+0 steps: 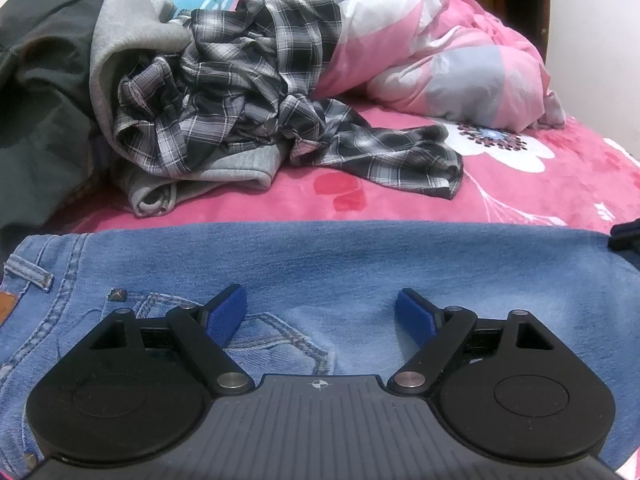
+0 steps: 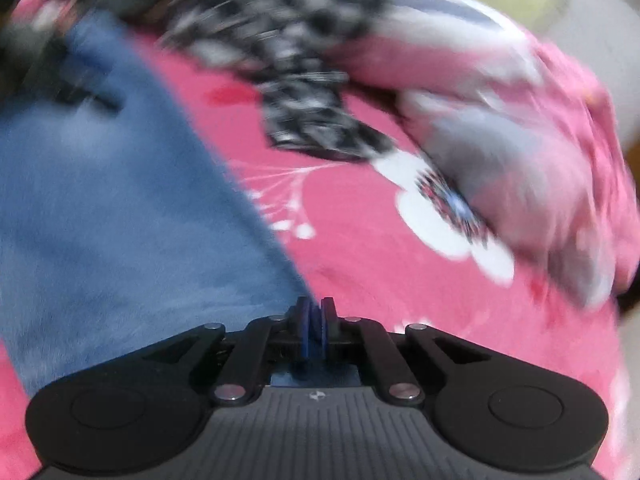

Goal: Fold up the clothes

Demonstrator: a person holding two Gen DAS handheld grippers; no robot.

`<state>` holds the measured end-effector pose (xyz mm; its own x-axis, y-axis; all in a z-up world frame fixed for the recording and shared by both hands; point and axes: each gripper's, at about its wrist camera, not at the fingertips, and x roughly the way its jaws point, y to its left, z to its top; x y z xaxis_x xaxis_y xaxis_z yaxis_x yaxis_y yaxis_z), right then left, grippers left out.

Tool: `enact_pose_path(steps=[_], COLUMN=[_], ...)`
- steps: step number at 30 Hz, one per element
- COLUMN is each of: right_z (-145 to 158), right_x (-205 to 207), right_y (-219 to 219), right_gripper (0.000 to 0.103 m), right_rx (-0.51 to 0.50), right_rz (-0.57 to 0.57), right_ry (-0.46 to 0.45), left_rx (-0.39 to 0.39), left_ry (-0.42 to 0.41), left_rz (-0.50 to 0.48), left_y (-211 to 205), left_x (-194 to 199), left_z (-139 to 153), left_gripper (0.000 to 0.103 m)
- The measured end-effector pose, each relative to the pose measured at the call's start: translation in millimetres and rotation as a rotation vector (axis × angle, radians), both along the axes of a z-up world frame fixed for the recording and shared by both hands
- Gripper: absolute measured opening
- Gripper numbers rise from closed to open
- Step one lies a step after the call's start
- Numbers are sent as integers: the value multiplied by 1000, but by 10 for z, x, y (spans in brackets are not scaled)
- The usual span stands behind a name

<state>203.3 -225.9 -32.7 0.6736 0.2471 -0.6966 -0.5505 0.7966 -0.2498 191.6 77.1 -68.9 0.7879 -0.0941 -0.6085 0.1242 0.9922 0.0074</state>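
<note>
Blue jeans [image 1: 320, 264] lie flat across the pink bedspread, with the waistband and a pocket at the left. My left gripper [image 1: 320, 314] hovers just over the denim near the pocket. It is open wide, and nothing sits between its blue pads [image 1: 224, 318]. The right wrist view is blurred. In it the jeans [image 2: 120, 220] fill the left side and their edge runs down to my right gripper [image 2: 316, 320]. That gripper is shut, with a strip of denim pinched between its pads at the edge of the jeans.
A crumpled black-and-white plaid shirt [image 1: 256, 92] and a grey hoodie [image 1: 132, 40] are heaped behind the jeans, next to a dark green garment [image 1: 40, 80]. A pink, white and grey duvet [image 1: 440, 48] is bunched at the back right. The pink floral bedspread [image 1: 400, 200] lies between them.
</note>
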Motion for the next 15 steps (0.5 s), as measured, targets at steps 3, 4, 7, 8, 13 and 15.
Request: enact_pose_path(steps=[3, 4, 7, 8, 13, 15], right_z=[24, 17, -56, -78, -1, 47], right_x=[137, 177, 256, 231, -165, -349], right_y=[-337, -448, -850, -986, -1313, -1374], right_gripper=[6, 7, 7, 7, 8, 9], right_rx=[203, 254, 445, 518, 751, 810], right_rz=[-166, -242, -491, -558, -681, -704], right_ry=[67, 80, 145, 165, 182, 177], left_rx=[-7, -9, -15, -17, -44, -73], left_ry=[-3, -5, -8, -8, -17, -28], left_rz=[2, 3, 3, 3, 3, 10], left_y=[9, 13, 21, 24, 57, 89], left_x=[-2, -3, -7, -8, -24, -52], left_z=[-7, -10, -10, -9, 15, 52], left_gripper=[85, 85, 85, 85, 85, 85])
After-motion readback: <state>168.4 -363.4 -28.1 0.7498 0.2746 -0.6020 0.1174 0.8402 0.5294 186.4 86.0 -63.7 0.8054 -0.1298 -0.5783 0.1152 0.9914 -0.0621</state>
